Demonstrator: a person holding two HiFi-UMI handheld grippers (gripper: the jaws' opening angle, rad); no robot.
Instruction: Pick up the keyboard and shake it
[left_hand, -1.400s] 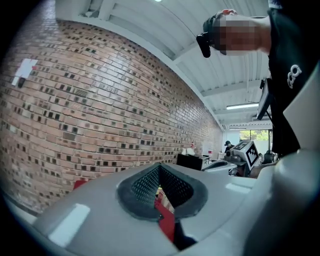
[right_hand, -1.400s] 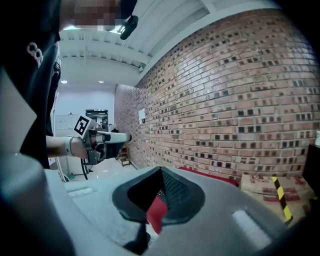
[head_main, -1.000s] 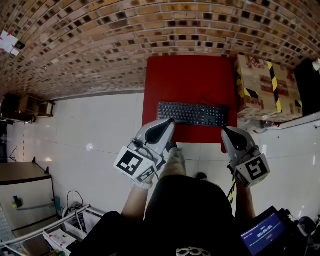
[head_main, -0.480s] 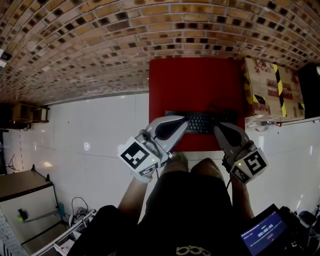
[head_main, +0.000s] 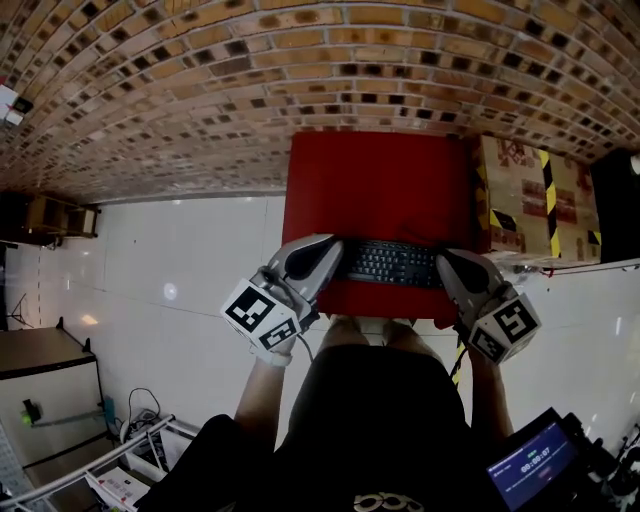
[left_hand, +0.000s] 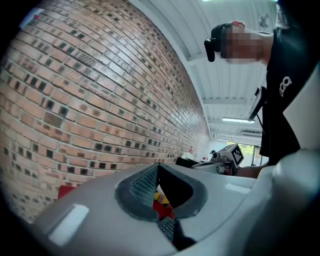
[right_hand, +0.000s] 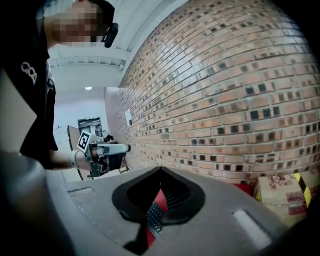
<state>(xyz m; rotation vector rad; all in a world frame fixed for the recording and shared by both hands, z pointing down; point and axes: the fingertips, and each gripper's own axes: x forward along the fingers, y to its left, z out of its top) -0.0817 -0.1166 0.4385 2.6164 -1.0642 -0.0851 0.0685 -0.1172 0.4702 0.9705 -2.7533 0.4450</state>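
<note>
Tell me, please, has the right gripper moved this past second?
Yes, the right gripper advanced over the red table's front edge to the keyboard's right end.

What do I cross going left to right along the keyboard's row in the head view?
White tiled floor → left tongs → keyboard → right tongs.

- Red table (head_main: 380, 180): beneath and ahead of the left gripper (head_main: 335, 248) and the right gripper (head_main: 447, 258); its far edge meets the wall.
- Brick wall (head_main: 200, 90): ahead of both grippers, brown with darker bricks scattered through it.
- Cardboard box (head_main: 525, 195): ahead and to the right of the right gripper, just beside the table, crossed by yellow-and-black striped tape.
- White tiled floor (head_main: 180, 270): left of the left gripper.
- Lit screen (head_main: 530, 465): behind the right gripper.
- Wire rack (head_main: 120, 460): behind the left gripper, to its left.
</note>
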